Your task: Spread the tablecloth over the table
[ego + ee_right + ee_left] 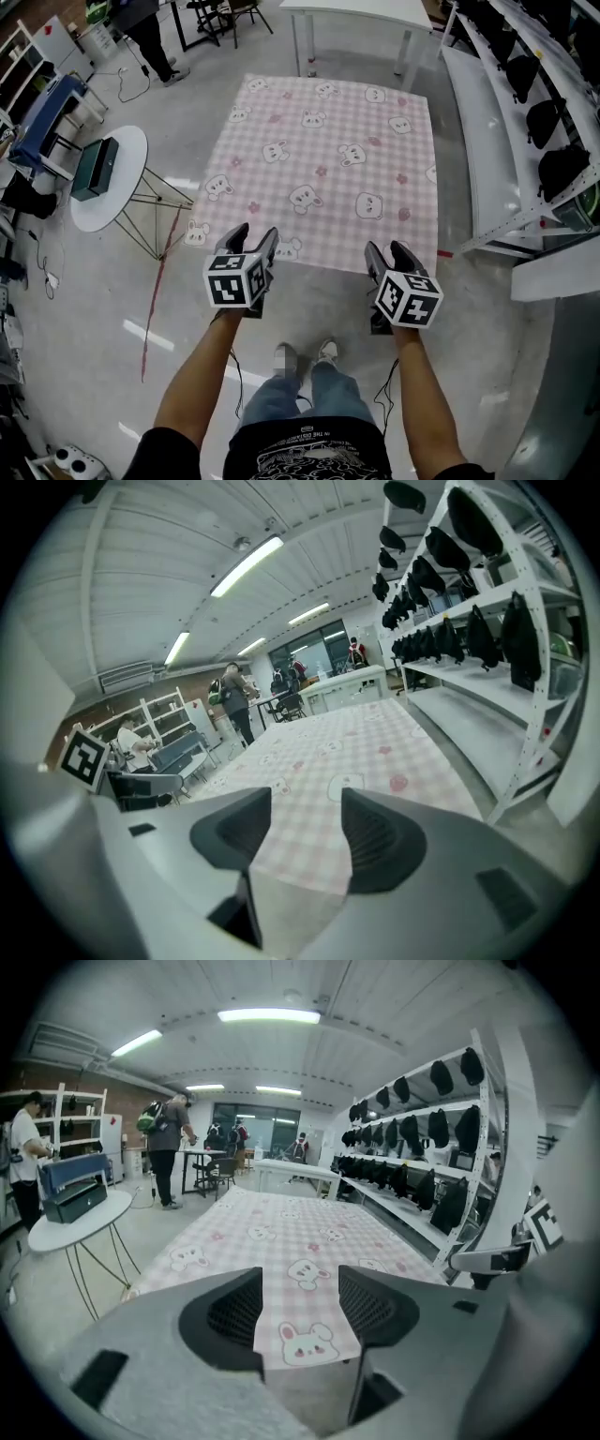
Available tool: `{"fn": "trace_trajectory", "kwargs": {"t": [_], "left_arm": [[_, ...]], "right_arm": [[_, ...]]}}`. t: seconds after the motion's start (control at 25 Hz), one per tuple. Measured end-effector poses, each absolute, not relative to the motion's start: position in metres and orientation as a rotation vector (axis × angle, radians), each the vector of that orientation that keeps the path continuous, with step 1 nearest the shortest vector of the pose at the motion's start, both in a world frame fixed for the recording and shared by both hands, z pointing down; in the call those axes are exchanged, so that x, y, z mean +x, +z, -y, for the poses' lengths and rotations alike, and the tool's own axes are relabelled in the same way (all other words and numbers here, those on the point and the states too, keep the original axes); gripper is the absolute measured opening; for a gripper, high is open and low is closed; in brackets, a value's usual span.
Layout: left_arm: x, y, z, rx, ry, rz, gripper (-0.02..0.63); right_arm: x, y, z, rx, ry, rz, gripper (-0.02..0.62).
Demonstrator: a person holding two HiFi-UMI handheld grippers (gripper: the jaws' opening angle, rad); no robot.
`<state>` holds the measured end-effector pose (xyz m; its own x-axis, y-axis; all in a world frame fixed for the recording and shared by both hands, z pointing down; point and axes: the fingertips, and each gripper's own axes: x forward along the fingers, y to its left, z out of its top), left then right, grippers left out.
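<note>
Tablecloth (pixel 323 159): pink-and-white check with a white rabbit and flower print. It lies flat and open over the table and covers the whole top, with its near edge just ahead of both grippers.

Left gripper (pixel 254 232): jaws well apart, gripping nothing. In the left gripper view, the cloth's near edge and one printed rabbit show in the gap between the jaws of the left gripper (pixel 300 1288). Whether either pad touches the fabric cannot be told. Its marker cube (pixel 234 278) sits behind the jaws.

Right gripper (pixel 386 248): jaws likewise wide apart, nothing clamped. In the right gripper view, the checked edge shows between the jaws of the right gripper (pixel 305 822). Its marker cube (pixel 410 298) is tilted to the right.

Surroundings:
- Round white side table (pixel 131 150) to the left on thin legs, carrying a dark green box (pixel 94 167).
- White shelving (pixel 487 141) along the right, holding black bags (pixel 562 169).
- Second white table (pixel 356 14) beyond the far edge.
- A standing person (pixel 150 37) at the far left.
</note>
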<state>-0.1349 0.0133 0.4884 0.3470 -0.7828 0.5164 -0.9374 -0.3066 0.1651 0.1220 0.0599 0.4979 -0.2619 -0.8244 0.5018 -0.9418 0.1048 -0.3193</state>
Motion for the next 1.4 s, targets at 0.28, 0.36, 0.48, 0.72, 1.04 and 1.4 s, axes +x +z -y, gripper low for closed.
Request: {"fn": "trace_trajectory", "kwargs": {"t": [0.28,0.36,0.48,0.72,1.04,1.4], "left_arm": [[-0.161,0.550,-0.048,2.073,0.443,1.403,0.258],[-0.169,0.565,-0.057,2.030,0.412,1.379,0.256],[-0.184,0.586,-0.066,1.933,0.321,1.348,0.258],[-0.189,0.610,-0.064,1.709,0.046,1.222,0.258],[-0.187,0.619,-0.041,1.496,-0.272,1.077,0.213],[-0.197,0.636,-0.040,1.411,-0.353,1.096,0.041]], "right_arm": [[0.113,0.542,-0.095,1.892,1.107,2.095,0.236],[0.109,0.555,-0.105,1.924,1.165,2.069,0.238],[0.104,0.574,-0.118,1.974,1.274,2.025,0.238],[0.117,0.596,-0.120,2.088,1.515,1.958,0.238],[0.130,0.613,-0.103,2.215,1.989,1.860,0.211],[0.142,0.640,-0.102,2.227,2.406,1.700,0.069]]}}
